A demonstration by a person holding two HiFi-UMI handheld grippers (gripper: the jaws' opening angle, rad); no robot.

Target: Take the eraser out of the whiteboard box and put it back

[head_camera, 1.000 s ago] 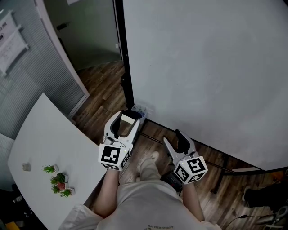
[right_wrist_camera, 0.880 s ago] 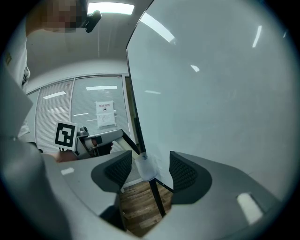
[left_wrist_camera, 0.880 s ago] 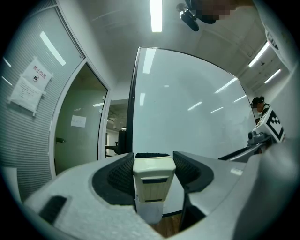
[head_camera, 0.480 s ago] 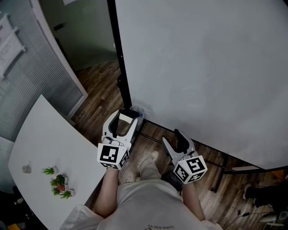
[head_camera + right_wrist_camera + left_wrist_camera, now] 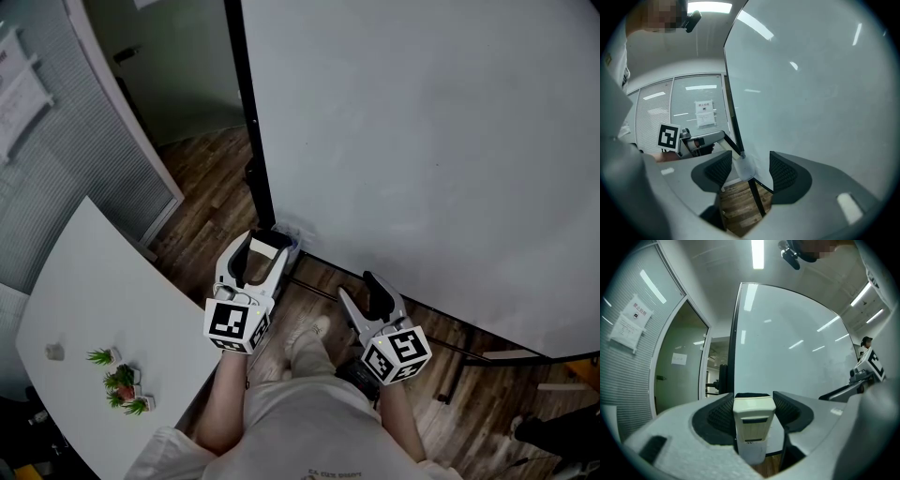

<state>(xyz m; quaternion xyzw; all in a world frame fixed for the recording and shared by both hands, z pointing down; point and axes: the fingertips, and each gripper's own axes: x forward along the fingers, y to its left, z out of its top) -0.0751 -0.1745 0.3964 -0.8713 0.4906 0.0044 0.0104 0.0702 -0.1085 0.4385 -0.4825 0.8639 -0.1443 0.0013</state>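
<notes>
A cream eraser (image 5: 753, 423) with a dark felt side stands upright between the pads of my left gripper (image 5: 754, 403), which is shut on it and points level at the whiteboard (image 5: 787, 352). In the head view the eraser (image 5: 264, 249) sits in the left gripper (image 5: 270, 246) just in front of the small translucent whiteboard box (image 5: 292, 230) at the board's lower left corner. My right gripper (image 5: 359, 287) hangs open and empty to the right. In the right gripper view the box (image 5: 743, 168) shows between the open jaws of the right gripper (image 5: 748, 171), farther off.
The big whiteboard (image 5: 422, 141) on its black stand fills the right. A white table (image 5: 94, 309) with small potted plants (image 5: 122, 380) stands at the left. Wooden floor lies below, and a glass door (image 5: 679, 366) beside a blinded partition is at the left.
The head view shifted a little; both grippers and the eraser keep their places.
</notes>
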